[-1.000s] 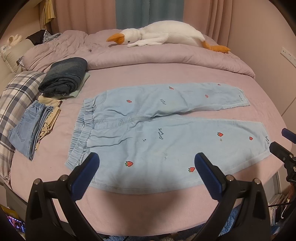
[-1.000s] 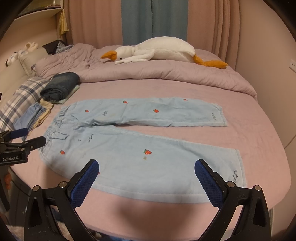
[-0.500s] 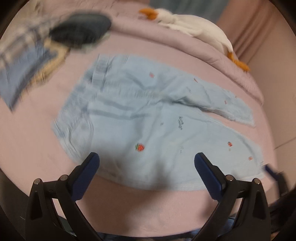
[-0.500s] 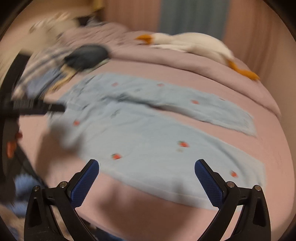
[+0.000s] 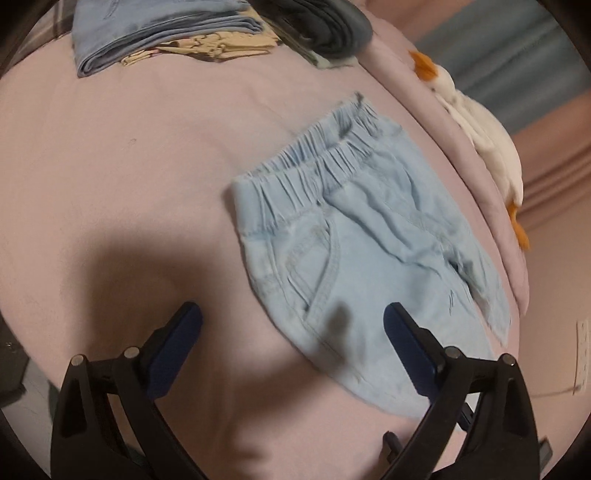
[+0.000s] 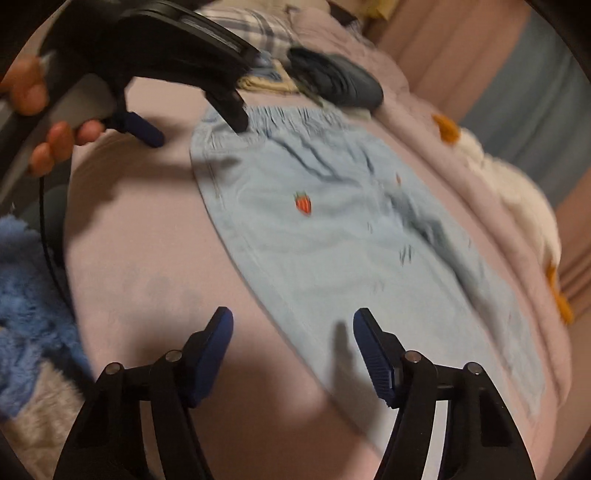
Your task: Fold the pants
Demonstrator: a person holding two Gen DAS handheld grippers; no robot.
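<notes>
Left wrist: left gripper [image 5: 293, 321] spread wide, empty, waistband [image 5: 310, 162] ahead; right gripper [image 6: 291, 328] likewise agape; probably pinch near side seam squarely.

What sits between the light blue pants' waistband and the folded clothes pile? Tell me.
Only bare pink bedsheet lies between the waistband and the folded pile, clearest in the left wrist view.
</notes>
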